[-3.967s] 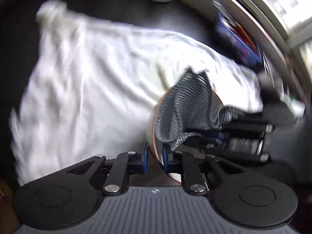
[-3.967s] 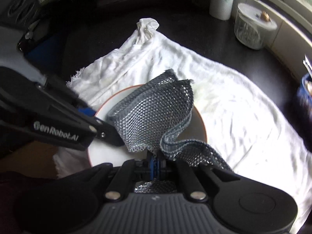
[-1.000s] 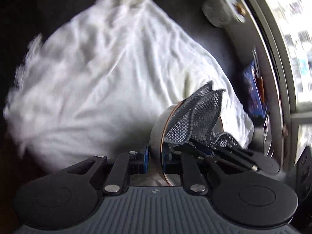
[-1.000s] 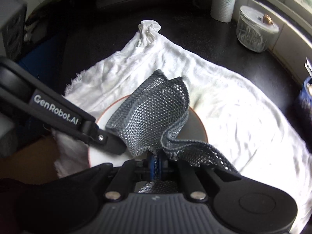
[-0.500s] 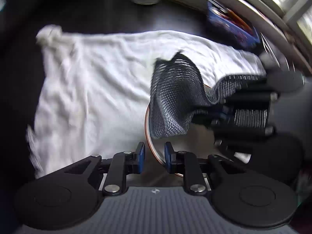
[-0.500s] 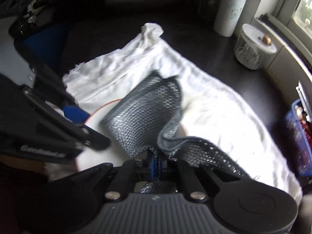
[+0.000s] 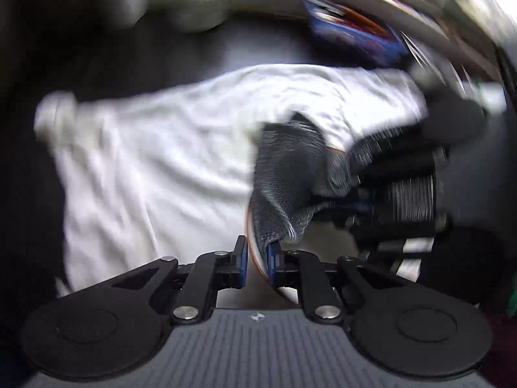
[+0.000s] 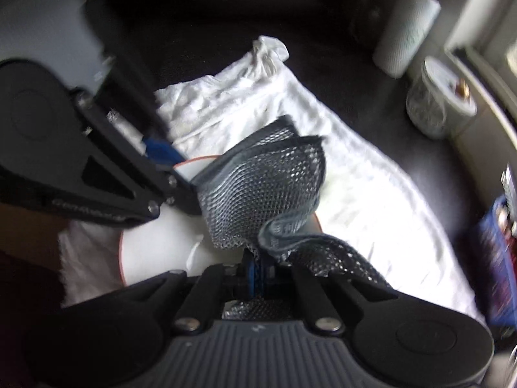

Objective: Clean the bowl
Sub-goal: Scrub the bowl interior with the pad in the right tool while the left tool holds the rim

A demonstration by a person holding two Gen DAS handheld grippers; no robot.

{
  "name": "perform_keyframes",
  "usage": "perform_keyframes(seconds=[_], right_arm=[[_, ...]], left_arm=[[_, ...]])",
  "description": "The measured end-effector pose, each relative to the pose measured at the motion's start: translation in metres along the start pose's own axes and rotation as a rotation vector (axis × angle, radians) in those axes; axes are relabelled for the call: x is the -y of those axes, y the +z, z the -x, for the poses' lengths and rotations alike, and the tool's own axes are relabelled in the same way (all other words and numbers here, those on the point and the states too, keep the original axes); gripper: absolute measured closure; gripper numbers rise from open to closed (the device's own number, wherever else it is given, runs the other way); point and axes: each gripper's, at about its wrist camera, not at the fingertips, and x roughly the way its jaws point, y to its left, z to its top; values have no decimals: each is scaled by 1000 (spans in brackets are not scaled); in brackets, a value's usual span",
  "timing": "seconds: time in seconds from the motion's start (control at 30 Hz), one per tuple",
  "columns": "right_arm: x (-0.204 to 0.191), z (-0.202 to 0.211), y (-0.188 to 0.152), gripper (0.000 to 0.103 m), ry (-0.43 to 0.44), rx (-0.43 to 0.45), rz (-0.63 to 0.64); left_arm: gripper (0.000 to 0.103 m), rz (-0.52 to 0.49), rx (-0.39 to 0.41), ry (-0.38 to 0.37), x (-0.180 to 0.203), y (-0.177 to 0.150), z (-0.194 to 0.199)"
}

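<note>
A white bowl (image 8: 155, 252) with an orange rim sits tilted on a white towel (image 8: 371, 194). In the left wrist view my left gripper (image 7: 257, 258) has the bowl (image 7: 284, 291) edge between its blue pads, and the jaws are closing on that rim. From the right wrist view the left gripper (image 8: 177, 174) reaches in from the left. My right gripper (image 8: 255, 271) is shut on a grey mesh cloth (image 8: 265, 187) that stands folded over the bowl. The mesh cloth (image 7: 284, 174) and the right gripper (image 7: 358, 207) are blurred in the left wrist view.
The towel (image 7: 145, 161) covers a black countertop. A paper towel roll (image 8: 407, 29) and a lidded glass jar (image 8: 439, 103) stand at the back right. A blue basket (image 8: 497, 252) sits by the window ledge on the right.
The left gripper rolled, widened off the rim half a second ago, and now clamps the rim again. The right gripper keeps the mesh cloth and has barely moved.
</note>
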Motion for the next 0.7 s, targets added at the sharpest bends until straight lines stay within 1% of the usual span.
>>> perform_keyframes(seconds=[0.1,0.2,0.3,0.37,0.43,0.5,0.6,0.63,0.67,0.7], right_arm=[[4,2,1,101,38,-1,-94],[4,5,-2,99,67,3,-142],[3,8,-5,99,87,7,-173],[2,8,-5,99,101,9,-177],[-1,8,-5,99,114,10,-175],[-5,7,-7,99,159,-3,-182],[-15,7,-11,98,153,-10,-147],[-14,8,-12,100,150,-8,-144],[-13,9,-13,100,146,-6,-140],[-12,10,-13,100,130,-3,-127]], left_arm=[[92,244,-10,-53,-15,-9,-3],[92,432,-18,-90,-26,-20,-4],[91,613,-7,-144,-37,-33,-4],[91,702,-12,-163,-42,-41,-5],[91,751,-17,-169,-41,-45,-4],[90,795,-40,-183,-38,-51,-4],[91,823,-69,-202,-35,-56,-7],[90,807,-72,-206,-35,-56,-7],[89,745,-76,-199,-32,-52,-6],[88,626,-77,-167,-24,-44,-4]])
